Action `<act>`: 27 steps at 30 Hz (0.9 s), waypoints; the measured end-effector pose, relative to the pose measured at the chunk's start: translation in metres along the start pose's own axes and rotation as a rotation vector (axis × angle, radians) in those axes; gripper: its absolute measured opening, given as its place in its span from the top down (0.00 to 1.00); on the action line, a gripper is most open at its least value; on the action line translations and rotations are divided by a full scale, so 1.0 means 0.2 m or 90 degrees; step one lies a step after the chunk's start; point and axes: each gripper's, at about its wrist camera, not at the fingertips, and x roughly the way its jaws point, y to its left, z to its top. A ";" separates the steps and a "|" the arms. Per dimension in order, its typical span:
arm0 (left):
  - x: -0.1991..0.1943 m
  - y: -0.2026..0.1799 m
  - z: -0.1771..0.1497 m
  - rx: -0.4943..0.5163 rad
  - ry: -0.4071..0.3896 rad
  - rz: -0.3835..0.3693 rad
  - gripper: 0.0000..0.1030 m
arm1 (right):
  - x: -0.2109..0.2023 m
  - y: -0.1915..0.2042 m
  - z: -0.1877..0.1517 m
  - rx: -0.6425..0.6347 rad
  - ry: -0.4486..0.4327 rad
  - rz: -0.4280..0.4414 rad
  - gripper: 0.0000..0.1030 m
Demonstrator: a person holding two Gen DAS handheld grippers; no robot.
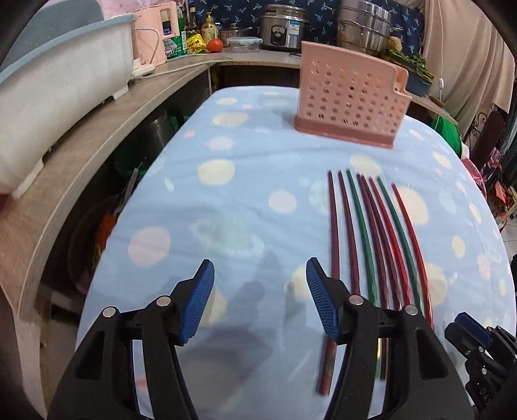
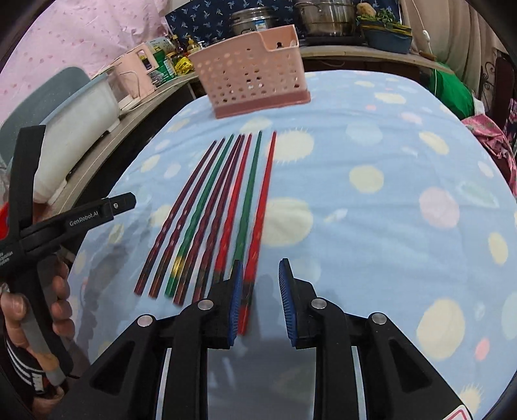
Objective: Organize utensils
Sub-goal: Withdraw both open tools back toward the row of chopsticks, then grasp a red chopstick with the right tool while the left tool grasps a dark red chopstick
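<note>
Several chopsticks (image 1: pixel 374 239), dark red, green and bright red, lie side by side on the blue spotted cloth (image 1: pixel 242 181); they also show in the right wrist view (image 2: pixel 223 206). A pink perforated utensil holder (image 1: pixel 350 97) stands upright beyond them, also in the right wrist view (image 2: pixel 255 71). My left gripper (image 1: pixel 260 297) is open and empty, just left of the chopsticks' near ends. My right gripper (image 2: pixel 260 300) is open, low over the near end of the rightmost red chopstick (image 2: pixel 258 232), which lies between its jaws beside the left pad (image 2: pixel 235 303).
A wooden shelf (image 1: pixel 97 145) runs along the left with a white tub (image 1: pixel 55 84), a pink appliance (image 1: pixel 158 35), bottles and a tomato. Steel pots (image 1: pixel 365 26) and a rice cooker (image 1: pixel 282 27) stand at the back. Green cloth (image 2: pixel 452 90) lies at the right.
</note>
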 end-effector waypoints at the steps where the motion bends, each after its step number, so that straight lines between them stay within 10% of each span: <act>1: -0.01 0.00 -0.03 0.000 0.006 -0.006 0.45 | -0.01 0.01 -0.03 -0.006 0.001 -0.005 0.77; 27: -0.06 -0.09 -0.32 0.045 0.016 -0.042 0.45 | 0.01 0.03 -0.11 -0.015 -0.013 -0.037 0.81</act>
